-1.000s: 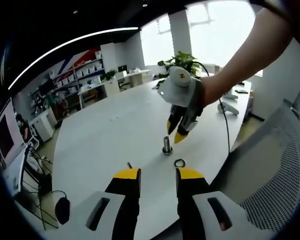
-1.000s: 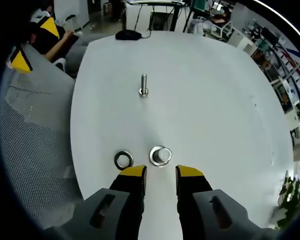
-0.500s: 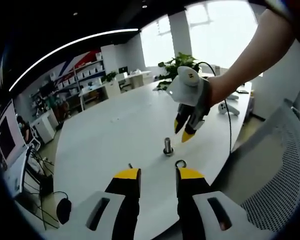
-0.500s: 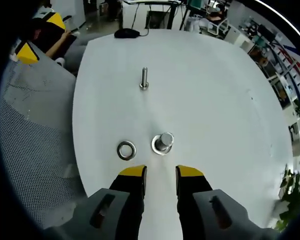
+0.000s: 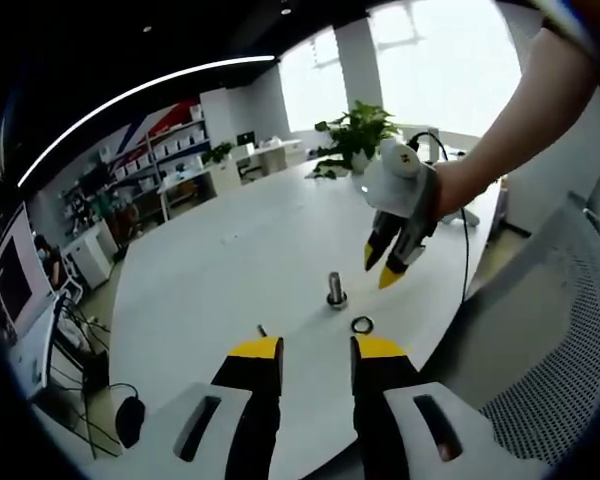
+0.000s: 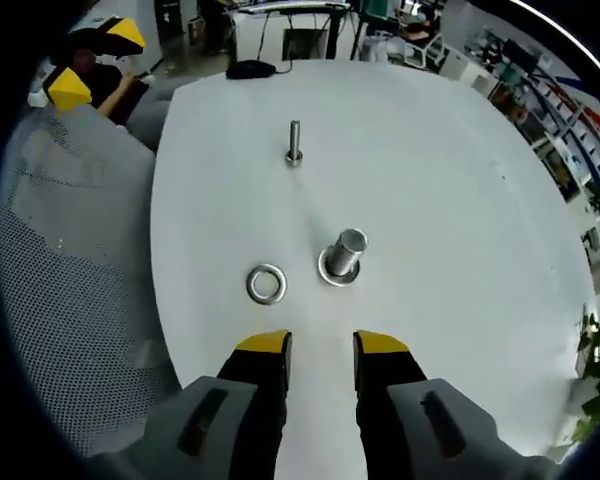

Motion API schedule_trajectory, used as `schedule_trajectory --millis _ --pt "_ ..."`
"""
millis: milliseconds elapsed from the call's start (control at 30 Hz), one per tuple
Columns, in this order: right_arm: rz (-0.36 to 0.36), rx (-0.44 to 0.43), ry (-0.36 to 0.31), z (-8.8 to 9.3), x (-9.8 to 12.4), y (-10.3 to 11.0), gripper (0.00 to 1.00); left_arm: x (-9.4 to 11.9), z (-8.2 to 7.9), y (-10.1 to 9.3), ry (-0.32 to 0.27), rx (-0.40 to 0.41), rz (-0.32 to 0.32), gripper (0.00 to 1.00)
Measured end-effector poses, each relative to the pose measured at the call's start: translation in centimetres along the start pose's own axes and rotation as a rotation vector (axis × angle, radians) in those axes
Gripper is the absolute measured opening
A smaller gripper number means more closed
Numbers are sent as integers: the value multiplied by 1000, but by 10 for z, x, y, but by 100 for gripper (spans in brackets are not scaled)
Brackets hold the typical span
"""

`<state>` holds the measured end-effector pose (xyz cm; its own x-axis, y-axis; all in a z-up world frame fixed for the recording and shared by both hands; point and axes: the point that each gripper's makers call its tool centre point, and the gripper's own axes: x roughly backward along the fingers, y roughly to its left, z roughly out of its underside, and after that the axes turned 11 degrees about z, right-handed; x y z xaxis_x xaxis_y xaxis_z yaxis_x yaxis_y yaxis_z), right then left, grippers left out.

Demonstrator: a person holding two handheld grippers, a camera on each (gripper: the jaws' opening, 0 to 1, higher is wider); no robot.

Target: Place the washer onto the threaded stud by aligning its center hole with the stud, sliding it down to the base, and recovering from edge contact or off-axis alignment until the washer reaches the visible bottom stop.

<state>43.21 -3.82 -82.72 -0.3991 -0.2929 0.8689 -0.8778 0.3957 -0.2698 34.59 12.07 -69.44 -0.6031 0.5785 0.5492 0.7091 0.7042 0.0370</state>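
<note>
Washer [image 6: 266, 283] lies on white office table [image 6: 450, 200].

A white desk [image 6: 450, 200] carries the things; its surface is plain and smooth. In the right gripper view, a threaded stud [image 6: 342, 258] stands upright on a round base near the middle, a washer [image 6: 266, 283] lies flat just beside it at 9 o'clock without touching, and a loose bolt [image 6: 294, 142] lies well apart at 12 o'clock. A black mouse [image 6: 252, 69] with a cable sits by the far edge.
</note>
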Motion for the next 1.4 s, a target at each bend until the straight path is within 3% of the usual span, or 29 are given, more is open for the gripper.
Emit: schedule_trajectory --millis 267,600,1100,1400 --pt "-38 -31 -15 7 -8 18 29 -2 3 2 21 3 -5 25" --pt "-84 -46 -33 -2 -25 34 33 0 6 7 28 19 -20 23" --pt "-122 22 -69 -20 -39 50 33 1 7 11 28 33 -40 23" --pt "-151 77 -98 -26 -40 53 27 1 8 12 30 38 -44 23"
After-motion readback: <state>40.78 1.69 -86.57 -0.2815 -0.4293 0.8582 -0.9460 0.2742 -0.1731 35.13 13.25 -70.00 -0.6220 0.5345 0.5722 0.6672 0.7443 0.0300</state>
